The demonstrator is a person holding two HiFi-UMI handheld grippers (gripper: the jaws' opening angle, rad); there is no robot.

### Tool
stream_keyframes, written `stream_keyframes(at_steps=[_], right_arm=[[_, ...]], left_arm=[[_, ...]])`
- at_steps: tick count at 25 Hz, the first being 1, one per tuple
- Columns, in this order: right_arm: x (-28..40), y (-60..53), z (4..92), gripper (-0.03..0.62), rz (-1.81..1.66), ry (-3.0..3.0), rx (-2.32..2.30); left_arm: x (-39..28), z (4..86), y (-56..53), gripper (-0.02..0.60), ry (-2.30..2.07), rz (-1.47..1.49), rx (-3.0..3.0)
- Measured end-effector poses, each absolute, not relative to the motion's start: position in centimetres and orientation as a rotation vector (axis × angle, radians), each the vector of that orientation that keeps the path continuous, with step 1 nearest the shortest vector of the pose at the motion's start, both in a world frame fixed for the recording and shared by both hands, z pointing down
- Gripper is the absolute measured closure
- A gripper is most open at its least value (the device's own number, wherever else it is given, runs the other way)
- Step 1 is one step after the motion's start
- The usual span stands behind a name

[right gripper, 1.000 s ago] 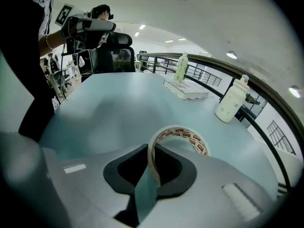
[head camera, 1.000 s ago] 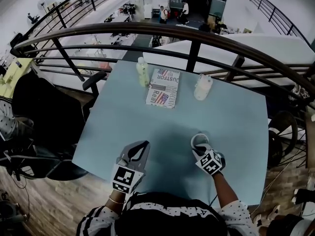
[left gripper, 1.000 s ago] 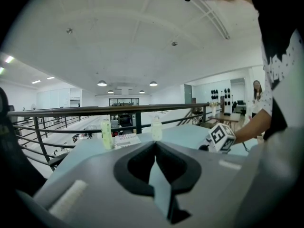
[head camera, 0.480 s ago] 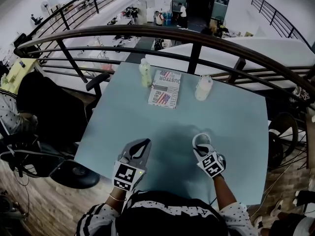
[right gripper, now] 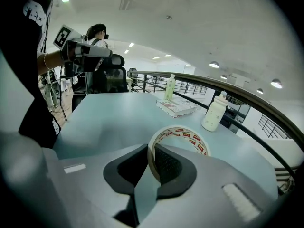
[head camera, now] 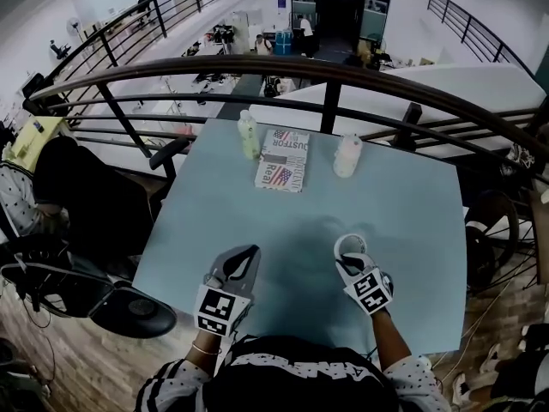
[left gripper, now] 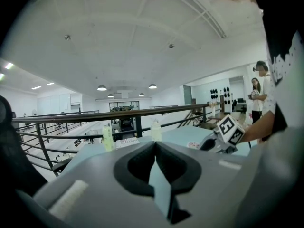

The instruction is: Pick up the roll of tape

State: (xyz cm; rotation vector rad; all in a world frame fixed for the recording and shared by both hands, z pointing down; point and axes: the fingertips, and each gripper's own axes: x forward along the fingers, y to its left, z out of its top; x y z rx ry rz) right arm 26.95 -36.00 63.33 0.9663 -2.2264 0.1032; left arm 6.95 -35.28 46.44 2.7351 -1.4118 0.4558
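Observation:
A roll of tape (right gripper: 183, 137), pale with red print around its side, is pinched by its near wall between the jaws of my right gripper (right gripper: 151, 159), which is shut on it. In the head view the tape roll (head camera: 350, 245) hangs just above the pale blue table (head camera: 283, 221), in front of the right gripper (head camera: 350, 263). The left gripper (head camera: 247, 257) hovers over the table's near left part. Its jaws meet at the tips with nothing between them (left gripper: 155, 145).
At the table's far side stand a green bottle (head camera: 249, 136), a printed box (head camera: 283, 160) and a white bottle (head camera: 346, 155). A dark curved railing (head camera: 326, 67) runs behind the table. A black chair (head camera: 94, 204) and a seated person are at the left.
The right gripper has lifted the tape roll off the table and tilted a little. The left gripper has shifted slightly. The head view has tilted.

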Motion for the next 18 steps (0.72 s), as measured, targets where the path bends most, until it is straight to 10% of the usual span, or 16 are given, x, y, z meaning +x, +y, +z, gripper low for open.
stream_keyframes(at_steps=[18], right_arm=[[26.5,-32.0,57.6,0.542,0.068,-2.3,1.084]], left_arm=[[6.9,45.3,-31.9,0.581,-1.408,0.421,2.763]])
